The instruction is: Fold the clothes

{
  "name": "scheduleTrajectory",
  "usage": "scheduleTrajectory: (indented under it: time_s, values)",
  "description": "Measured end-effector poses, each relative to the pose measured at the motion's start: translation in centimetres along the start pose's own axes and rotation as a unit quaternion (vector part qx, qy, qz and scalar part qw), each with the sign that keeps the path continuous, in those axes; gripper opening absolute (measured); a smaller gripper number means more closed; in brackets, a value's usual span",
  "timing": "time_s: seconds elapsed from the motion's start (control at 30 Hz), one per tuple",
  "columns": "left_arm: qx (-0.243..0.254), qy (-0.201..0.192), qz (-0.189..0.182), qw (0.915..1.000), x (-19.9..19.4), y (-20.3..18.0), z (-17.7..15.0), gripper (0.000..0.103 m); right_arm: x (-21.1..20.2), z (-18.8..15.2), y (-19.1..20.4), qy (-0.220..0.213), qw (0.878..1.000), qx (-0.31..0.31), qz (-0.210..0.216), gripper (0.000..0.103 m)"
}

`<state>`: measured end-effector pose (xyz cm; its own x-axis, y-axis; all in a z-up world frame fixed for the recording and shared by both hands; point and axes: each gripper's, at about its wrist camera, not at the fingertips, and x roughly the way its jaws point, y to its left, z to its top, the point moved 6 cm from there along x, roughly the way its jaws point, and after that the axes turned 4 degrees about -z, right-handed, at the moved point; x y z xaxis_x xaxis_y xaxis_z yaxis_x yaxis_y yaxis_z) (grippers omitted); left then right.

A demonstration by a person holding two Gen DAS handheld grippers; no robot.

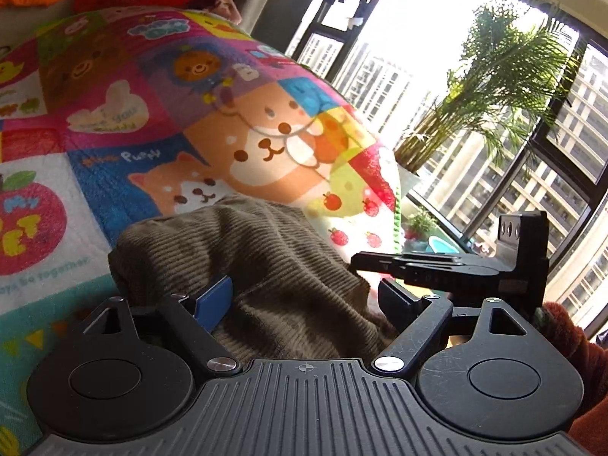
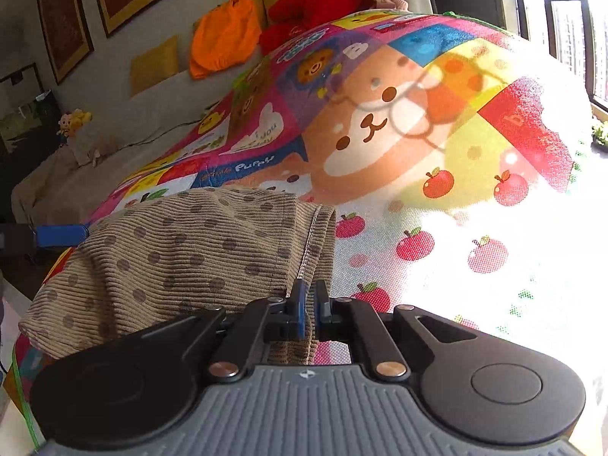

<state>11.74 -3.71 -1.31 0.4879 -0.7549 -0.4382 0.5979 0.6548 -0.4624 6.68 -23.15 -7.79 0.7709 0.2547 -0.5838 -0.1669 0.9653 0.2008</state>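
2 grippers work at 1 brown corduroy garment [image 2: 182, 258] lying on a bright cartoon-print play mat [image 2: 437, 121]; the garment sits at the mat's near edge, bunched into soft folds, and the right wrist view shows darker dots across its ribbed cloth. The right gripper [image 2: 309, 304] has its 2 blue-padded fingers nearly together, pinching the garment's stitched edge between them; that edge rises in a narrow fold straight ahead of the jaws. The left gripper [image 1: 304, 300] stands wide apart, its blue pads [image 1: 214, 298] on either side of a hump of the same cloth; fabric lies between the fingers, yet they do not press on it. In the left wrist view the black body of the right gripper reaches in from the right, just above the garment's far corner; in the right wrist view 1 blue pad of the left gripper shows at the garment's left edge. Beyond the mat an orange cushion [image 2: 224, 34] and a red cushion [image 2: 315, 3] rest against the wall; a potted palm [image 1: 490, 87] stands by the window [image 1: 570, 174].
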Motion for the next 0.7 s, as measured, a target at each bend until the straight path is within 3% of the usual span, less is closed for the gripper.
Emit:
scheduleTrajectory:
  time_s: [0.03,0.1,0.13,0.23,0.3,0.4,0.47,0.5,0.6,0.7]
  values:
    - [0.001,0.011,0.001,0.9999,0.4,0.2,-0.8,0.088,-0.7,0.6,0.4,-0.013,1.0,-0.003,0.008,0.017]
    - [0.003,0.032,0.004,0.9995,1.3,0.5,-2.3,0.089,-2.0,1.8,1.2,-0.04,0.999,-0.008,0.023,0.06]
    - [0.002,0.032,0.003,0.9995,1.2,0.4,-2.5,0.089,-2.3,2.5,2.1,-0.049,0.998,-0.017,0.04,0.063]
    - [-0.001,0.03,0.001,0.9996,0.7,0.5,-2.8,0.089,-2.2,4.4,5.4,-0.063,0.993,-0.048,0.09,0.063]
    - [-0.002,0.026,0.004,0.9996,0.3,0.5,-2.7,0.089,-0.6,5.3,7.6,-0.049,0.989,-0.057,0.124,0.063]
    - [-0.013,0.013,0.013,0.9998,-1.6,0.6,-2.6,0.09,3.6,4.5,9.1,-0.003,0.992,-0.077,0.105,0.063]
    - [-0.02,0.002,0.02,0.9996,-3.2,0.7,-2.6,0.092,5.7,3.2,8.5,0.006,0.993,-0.09,0.074,0.065]
    - [-0.026,0.003,0.028,0.9993,-3.6,0.9,-3.0,0.095,5.9,2.8,8.0,0.002,0.994,-0.081,0.074,0.07]
    - [-0.044,0.018,0.059,0.9971,-4.3,1.8,-4.2,0.095,5.4,2.7,6.6,0.011,0.996,-0.05,0.076,0.071]
    - [-0.054,0.053,0.107,0.9914,-3.6,4.0,-6.1,0.095,3.6,2.7,6.3,-0.001,0.994,-0.09,0.055,0.071]
